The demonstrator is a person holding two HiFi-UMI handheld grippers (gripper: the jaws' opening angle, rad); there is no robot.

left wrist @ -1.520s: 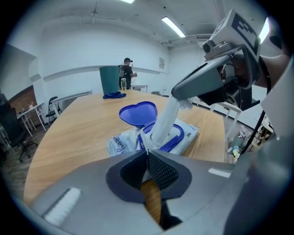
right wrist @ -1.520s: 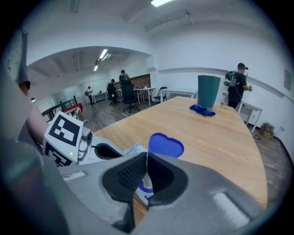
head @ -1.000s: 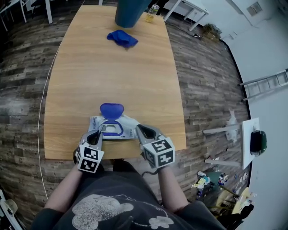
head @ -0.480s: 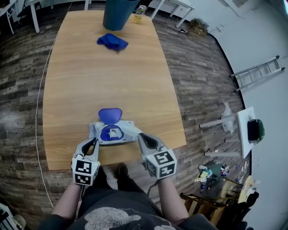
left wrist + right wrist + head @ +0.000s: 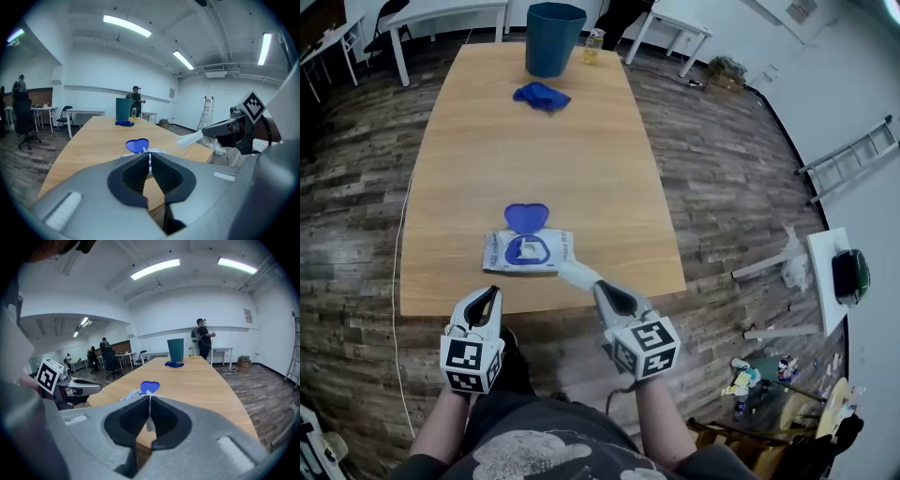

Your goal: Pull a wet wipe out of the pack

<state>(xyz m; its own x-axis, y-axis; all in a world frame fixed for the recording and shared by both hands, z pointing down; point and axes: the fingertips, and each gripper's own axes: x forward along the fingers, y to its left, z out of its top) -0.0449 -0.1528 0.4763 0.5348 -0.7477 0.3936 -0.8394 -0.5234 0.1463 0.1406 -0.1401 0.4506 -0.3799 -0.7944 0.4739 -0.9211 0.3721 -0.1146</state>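
Note:
The wet wipe pack [image 5: 528, 251] lies flat near the table's front edge, its blue heart-shaped lid [image 5: 526, 217] flipped open. My right gripper [image 5: 598, 285] is shut on a white wipe [image 5: 575, 274] that stretches back toward the pack's near right corner. In the left gripper view the wipe [image 5: 190, 139] sticks out of the right gripper [image 5: 206, 133] in the air. My left gripper [image 5: 493, 293] hangs off the table's front edge, clear of the pack. Its jaws have just closed a little with nothing between them.
The wooden table [image 5: 534, 150] carries a crumpled blue cloth [image 5: 541, 96], a teal bin [image 5: 554, 37] and a small bottle [image 5: 593, 44] at its far end. Wood-plank floor surrounds it. A person [image 5: 203, 341] stands beyond the far end, and a ladder [image 5: 853, 155] leans at the right.
Both grippers have drawn back and up from the pack, past the table's front edge. The left gripper has let go of the pack. The wipe now trails from the right gripper.

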